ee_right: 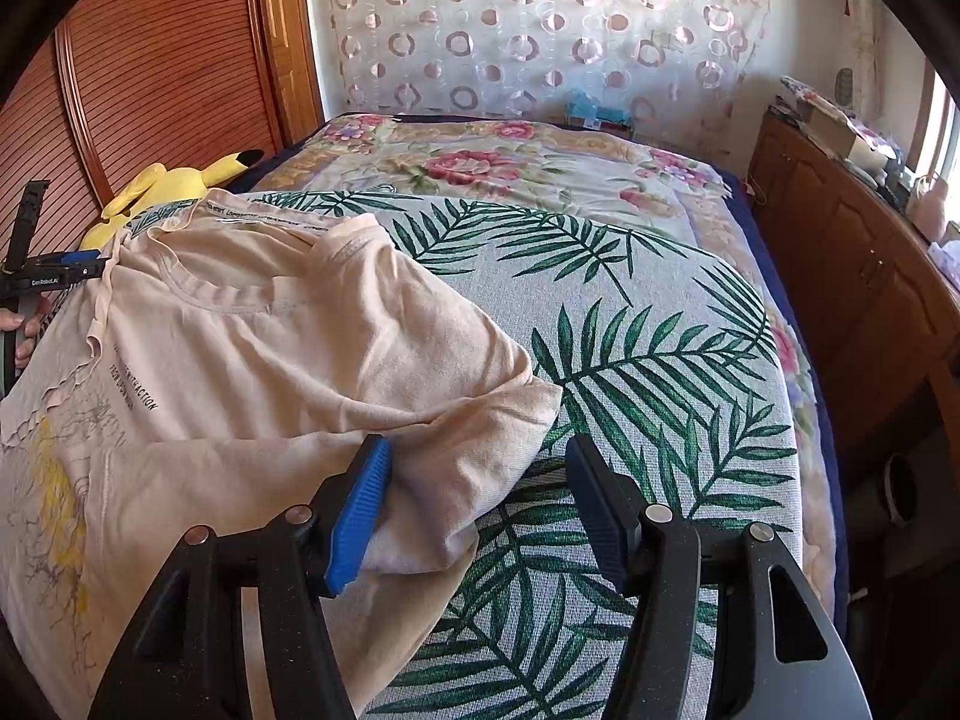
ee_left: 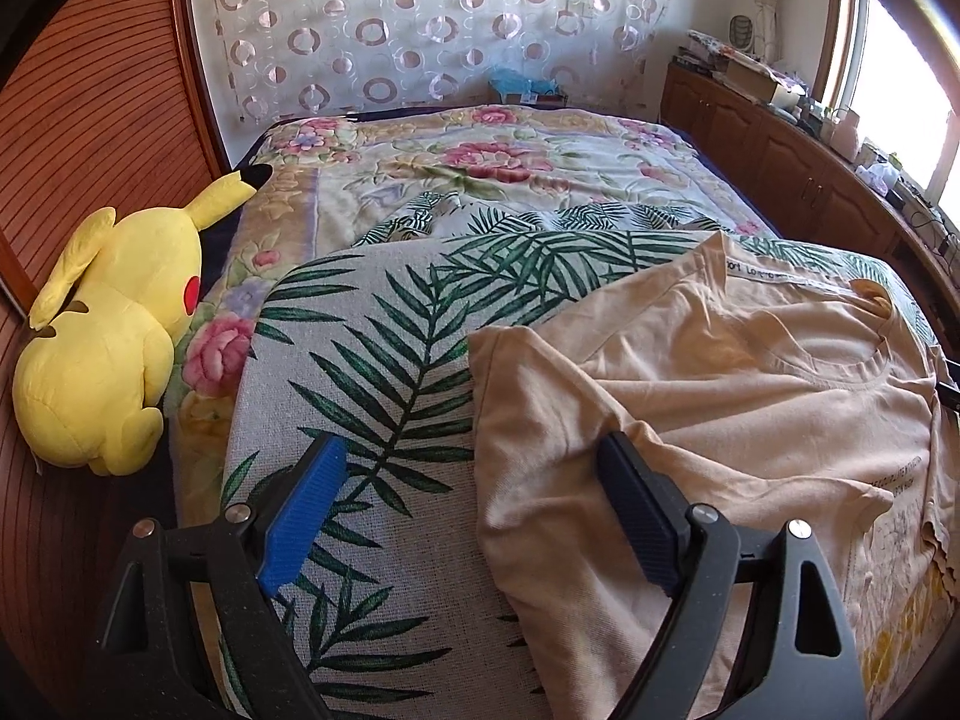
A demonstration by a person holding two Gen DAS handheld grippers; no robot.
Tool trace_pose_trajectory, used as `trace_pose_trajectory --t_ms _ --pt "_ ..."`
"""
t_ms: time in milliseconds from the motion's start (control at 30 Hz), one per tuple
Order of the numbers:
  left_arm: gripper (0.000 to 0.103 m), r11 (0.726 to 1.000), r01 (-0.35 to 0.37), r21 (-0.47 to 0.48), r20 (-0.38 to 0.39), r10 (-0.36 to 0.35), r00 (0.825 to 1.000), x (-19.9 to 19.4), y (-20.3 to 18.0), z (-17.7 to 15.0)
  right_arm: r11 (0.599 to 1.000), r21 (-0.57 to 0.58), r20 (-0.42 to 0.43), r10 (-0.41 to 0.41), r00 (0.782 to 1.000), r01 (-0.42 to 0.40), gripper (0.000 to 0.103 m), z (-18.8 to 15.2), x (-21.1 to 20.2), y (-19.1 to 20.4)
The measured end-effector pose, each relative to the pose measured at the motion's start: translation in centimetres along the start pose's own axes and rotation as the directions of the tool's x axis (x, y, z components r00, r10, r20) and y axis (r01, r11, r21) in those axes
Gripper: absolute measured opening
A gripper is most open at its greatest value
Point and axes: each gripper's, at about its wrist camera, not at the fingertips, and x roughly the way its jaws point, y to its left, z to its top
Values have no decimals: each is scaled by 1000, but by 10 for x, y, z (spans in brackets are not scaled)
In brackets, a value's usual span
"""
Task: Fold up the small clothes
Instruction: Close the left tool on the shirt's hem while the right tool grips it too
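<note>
A peach T-shirt with dark lettering and a yellow print lies crumpled on a palm-leaf cloth spread over the bed. My left gripper stands open at the shirt's left side; a sleeve fold lies between its blue pads, and the right finger rests against the fabric. In the right wrist view the same T-shirt fills the left half. My right gripper is open around its folded sleeve, which touches the left pad while the other pad stands off it. The left gripper shows at the far left edge, held by a hand.
A yellow plush toy lies at the bed's left edge against a wooden slatted panel. A floral blanket covers the far bed. A cluttered wooden cabinet runs along the right side, under a window.
</note>
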Motion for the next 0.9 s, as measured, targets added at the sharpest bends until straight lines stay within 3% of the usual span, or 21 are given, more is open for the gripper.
trace_pose_trajectory --t_ms 133,233,300,367,400,467,533,633,700,900 --pt "86 1000 10 15 1 -10 1000 0 -1 1 1000 -3 -3 -13 1000 13 63 1 0 1" --pt "74 998 47 40 8 -48 999 0 -2 2 1000 -8 -23 -2 1000 2 63 7 2 -1" --pt "59 997 66 46 5 -66 998 -1 -3 5 1000 -6 -26 2 1000 -2 62 10 4 -2" --pt "51 994 91 54 -5 -90 996 -1 -4 9 1000 -2 -33 -8 999 8 55 13 6 0" --pt "50 993 97 60 -10 -97 995 0 -5 10 1000 -7 -37 3 999 -3 41 15 6 3" --pt "50 991 107 79 -25 -105 994 4 -5 15 999 -33 -42 -3 999 2 31 18 7 11" --pt "50 990 109 89 -41 -106 994 6 -6 20 999 -43 -45 5 999 -7 12 21 8 15" --pt "46 988 117 98 -54 -112 992 10 -6 25 999 -39 -32 7 999 -8 7 25 5 20" --pt "10 986 141 88 -64 -136 989 8 -7 26 999 -30 -2 15 1000 -15 6 28 -2 23" --pt "6 979 177 100 37 -181 983 -48 -21 8 998 -40 136 43 990 -38 5 19 -57 41"
